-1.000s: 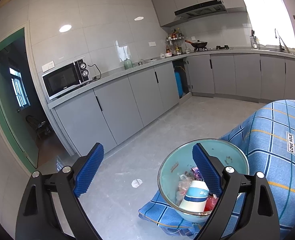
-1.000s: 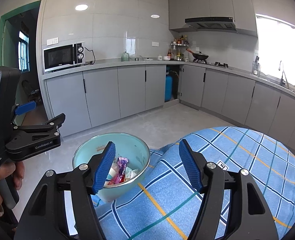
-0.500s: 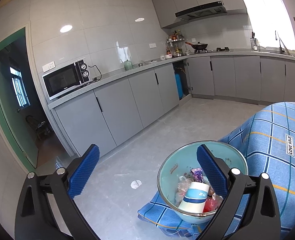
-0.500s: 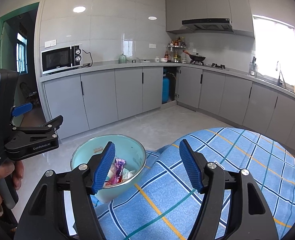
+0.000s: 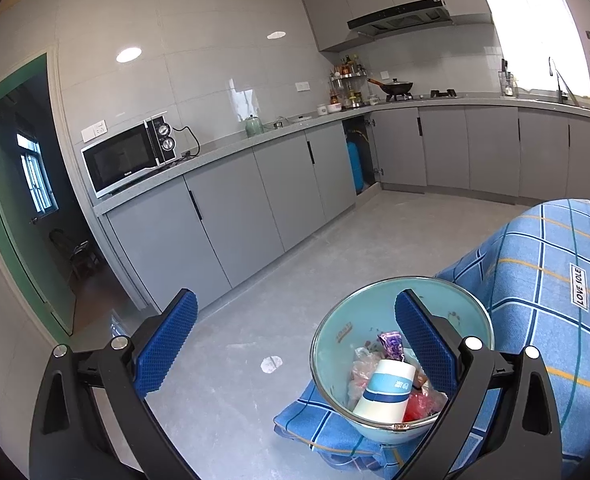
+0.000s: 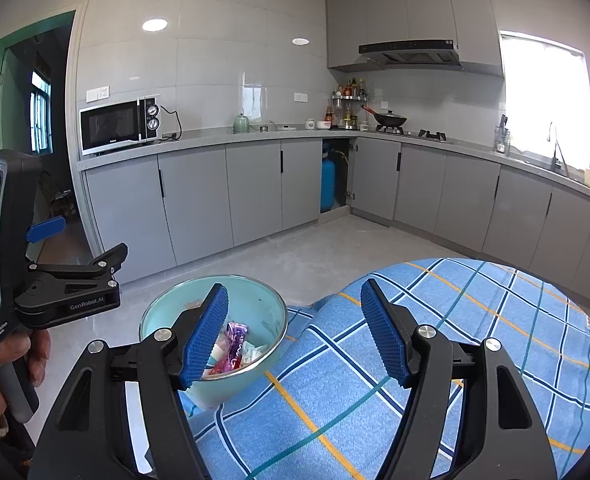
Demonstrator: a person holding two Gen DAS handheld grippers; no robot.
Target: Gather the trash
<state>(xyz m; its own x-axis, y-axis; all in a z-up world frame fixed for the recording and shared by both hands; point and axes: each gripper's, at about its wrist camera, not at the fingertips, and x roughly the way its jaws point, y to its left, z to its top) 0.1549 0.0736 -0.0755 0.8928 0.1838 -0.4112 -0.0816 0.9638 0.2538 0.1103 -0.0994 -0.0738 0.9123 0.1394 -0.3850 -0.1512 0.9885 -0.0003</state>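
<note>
Both my grippers hang above the bench with nothing in them. My left gripper point(image 5: 295, 336) has its fingers wide apart, and so does my right gripper point(image 6: 295, 332). The bowl point(image 5: 451, 300) sits at the corner of the bench, on the blue checked cloth point(image 5: 551, 296); from my left gripper it lies under the right finger, from my right gripper it lies behind the left finger. In it I see the trash: a paper cup point(image 5: 387, 392) tipped on its side, a purple wrapper point(image 5: 391, 344), a red scrap and some clear plastic, all piled together toward the near wall of the bowl.

I judge the gathering step to be at or near its end, since the cloth in front of my right fingers shows no loose trash. Parts of the bench lie outside both views, so I cannot be sure. The next move calls for a look over the rest of the cloth. If anything turns up, either gripper can close on it and carry it over the bowl's rim before letting go.
</note>
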